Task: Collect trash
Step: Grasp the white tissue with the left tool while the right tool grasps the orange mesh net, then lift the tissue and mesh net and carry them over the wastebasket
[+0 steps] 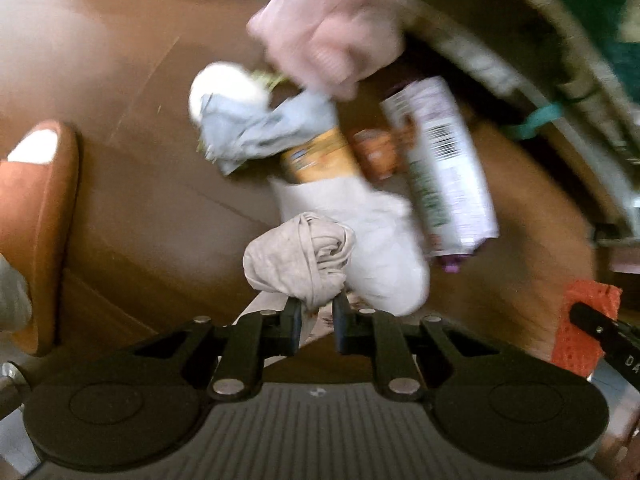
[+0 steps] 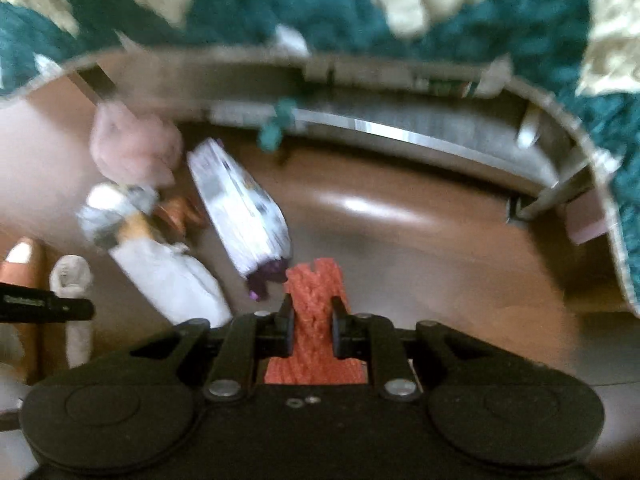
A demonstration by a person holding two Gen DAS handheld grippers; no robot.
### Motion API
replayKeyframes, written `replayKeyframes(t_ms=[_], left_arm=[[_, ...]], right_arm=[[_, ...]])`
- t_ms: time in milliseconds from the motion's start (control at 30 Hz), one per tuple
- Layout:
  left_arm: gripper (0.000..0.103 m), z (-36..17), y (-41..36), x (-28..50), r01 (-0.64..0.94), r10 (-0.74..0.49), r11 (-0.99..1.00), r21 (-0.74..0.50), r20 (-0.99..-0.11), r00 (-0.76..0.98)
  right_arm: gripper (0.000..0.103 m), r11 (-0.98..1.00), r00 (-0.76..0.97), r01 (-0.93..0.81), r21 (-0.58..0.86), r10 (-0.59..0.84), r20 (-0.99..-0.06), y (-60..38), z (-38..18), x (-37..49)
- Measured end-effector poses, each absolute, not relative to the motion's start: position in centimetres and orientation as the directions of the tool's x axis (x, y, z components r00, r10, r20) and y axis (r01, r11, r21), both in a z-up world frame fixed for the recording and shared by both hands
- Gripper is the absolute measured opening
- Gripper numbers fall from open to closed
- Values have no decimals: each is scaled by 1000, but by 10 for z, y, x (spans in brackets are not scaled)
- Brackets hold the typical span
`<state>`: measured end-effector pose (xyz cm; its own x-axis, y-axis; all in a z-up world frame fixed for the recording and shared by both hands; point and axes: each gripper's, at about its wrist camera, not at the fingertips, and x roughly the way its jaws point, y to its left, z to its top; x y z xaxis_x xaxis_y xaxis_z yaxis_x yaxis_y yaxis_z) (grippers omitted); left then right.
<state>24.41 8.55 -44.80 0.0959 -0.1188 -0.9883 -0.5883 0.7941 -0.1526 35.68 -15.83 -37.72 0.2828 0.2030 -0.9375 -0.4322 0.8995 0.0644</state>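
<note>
My left gripper [image 1: 317, 312] is shut on a crumpled beige wad [image 1: 298, 258], held above a brown floor. Beyond it lies a trash pile: a white spray can with a purple cap [image 1: 438, 168], a white paper bag [image 1: 360, 232], an orange-labelled packet [image 1: 320, 156], a blue-grey crumpled wrapper [image 1: 256, 128] and a pale pink plastic bag [image 1: 328, 36]. My right gripper [image 2: 310, 320] is shut on orange-red mesh netting [image 2: 314, 292], also seen at the right edge of the left wrist view [image 1: 580, 328]. The can [image 2: 240, 208] and the white bag [image 2: 168, 280] lie to its left.
An orange slipper [image 1: 36, 232] and a foot stand at the left. A teal and cream rug [image 2: 360, 4] lies beyond a metal-edged threshold [image 2: 400, 128]. Brown floor [image 2: 420, 248] stretches ahead of the right gripper. Both views are motion-blurred.
</note>
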Motion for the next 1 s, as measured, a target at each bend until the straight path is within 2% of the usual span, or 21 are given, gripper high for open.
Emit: replayKeyframes(t_ms=[233,467,800,1000], left_arm=[[15,-362,68,240,-514,-121,827,-229,-965,235],[15,-270,59,219,-400,-72,885,-237,-920,385],[15,-134,41,190,-251,-93,919,-304,-787,610],[15,-54,30,181,-165,-100,933,-319,-674,732]], right_arm=[[15,902,383,-417,113,287,-878,-168,-283,321],[15,859,488,-496,126,395,-778,-169,-185,281],[15,821,625,-565,81,490,-608,-176,-66,225],[15,816,693,-576,51,520,-500,-183,-4,209]])
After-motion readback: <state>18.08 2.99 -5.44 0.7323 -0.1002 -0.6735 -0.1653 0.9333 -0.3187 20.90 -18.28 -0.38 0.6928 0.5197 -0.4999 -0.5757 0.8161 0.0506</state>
